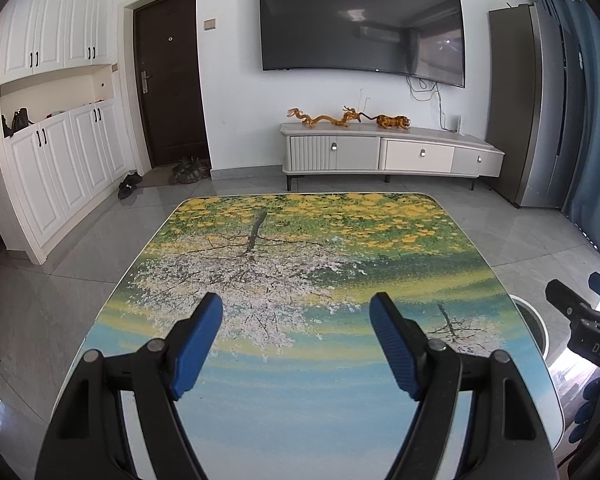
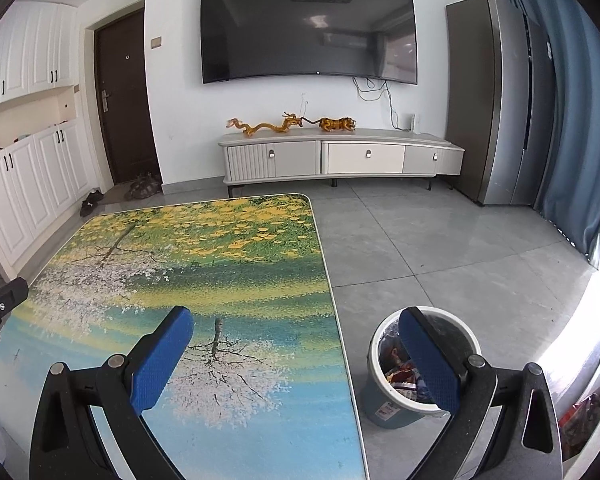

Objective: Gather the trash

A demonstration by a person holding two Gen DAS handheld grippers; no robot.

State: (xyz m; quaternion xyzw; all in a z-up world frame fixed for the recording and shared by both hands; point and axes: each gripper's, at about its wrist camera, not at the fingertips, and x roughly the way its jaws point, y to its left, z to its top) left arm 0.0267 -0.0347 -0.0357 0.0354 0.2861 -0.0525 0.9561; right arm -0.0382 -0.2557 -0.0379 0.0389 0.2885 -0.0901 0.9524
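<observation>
A blue waste bin (image 2: 396, 404) with a white rim stands on the floor right of the table; it holds several wrappers (image 2: 404, 380). Part of its rim shows in the left wrist view (image 1: 534, 320). My right gripper (image 2: 296, 320) is open and empty, over the table's right edge, its right finger in front of the bin. My left gripper (image 1: 296, 306) is open and empty, above the near part of the table (image 1: 300, 240), whose top shows a painted tree scene. The right gripper shows at the right edge of the left wrist view (image 1: 580, 300).
A TV cabinet (image 1: 388, 152) with orange figurines stands at the far wall under a TV. White cupboards (image 1: 60, 168) and a dark door are at the left, shoes on the floor. A fridge (image 2: 500, 100) and blue curtain are at the right.
</observation>
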